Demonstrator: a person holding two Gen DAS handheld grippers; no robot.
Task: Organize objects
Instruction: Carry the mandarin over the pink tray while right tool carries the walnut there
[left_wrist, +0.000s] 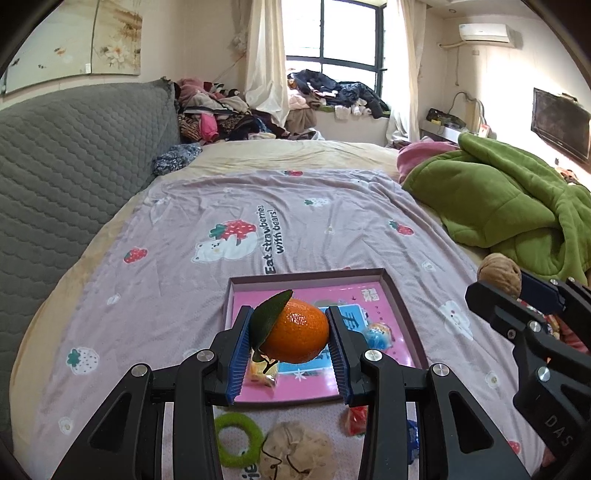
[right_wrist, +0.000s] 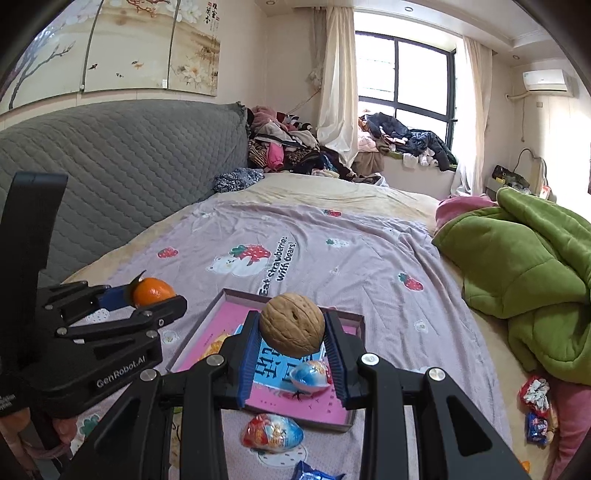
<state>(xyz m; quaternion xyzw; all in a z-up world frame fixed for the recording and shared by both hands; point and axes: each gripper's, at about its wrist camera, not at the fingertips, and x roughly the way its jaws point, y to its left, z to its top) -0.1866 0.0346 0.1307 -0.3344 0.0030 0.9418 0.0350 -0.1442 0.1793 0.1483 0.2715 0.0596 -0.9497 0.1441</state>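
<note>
My left gripper (left_wrist: 291, 334) is shut on an orange tangerine (left_wrist: 297, 331) with a green leaf, held above the near part of a shallow pink box (left_wrist: 391, 280) on the bed. My right gripper (right_wrist: 291, 334) is shut on a brown walnut (right_wrist: 291, 324), also held over that pink box (right_wrist: 218, 299). A blue-and-white wrapped sweet (right_wrist: 309, 376) lies inside the box. In the left wrist view the right gripper (left_wrist: 517, 295) shows at the right edge with the walnut (left_wrist: 498, 274). In the right wrist view the left gripper (right_wrist: 147, 301) shows at the left with the tangerine (right_wrist: 152, 291).
A lilac strawberry-print sheet (left_wrist: 295, 206) covers the bed. A green ring (left_wrist: 238, 439), a beige pouch (left_wrist: 295, 450) and a red wrapper (left_wrist: 354, 421) lie in front of the box. A wrapped sweet (right_wrist: 273, 432) lies there too. A green blanket (right_wrist: 524, 266) is piled at the right, snack packets (right_wrist: 535, 410) below it. A grey headboard (left_wrist: 66, 166) stands left.
</note>
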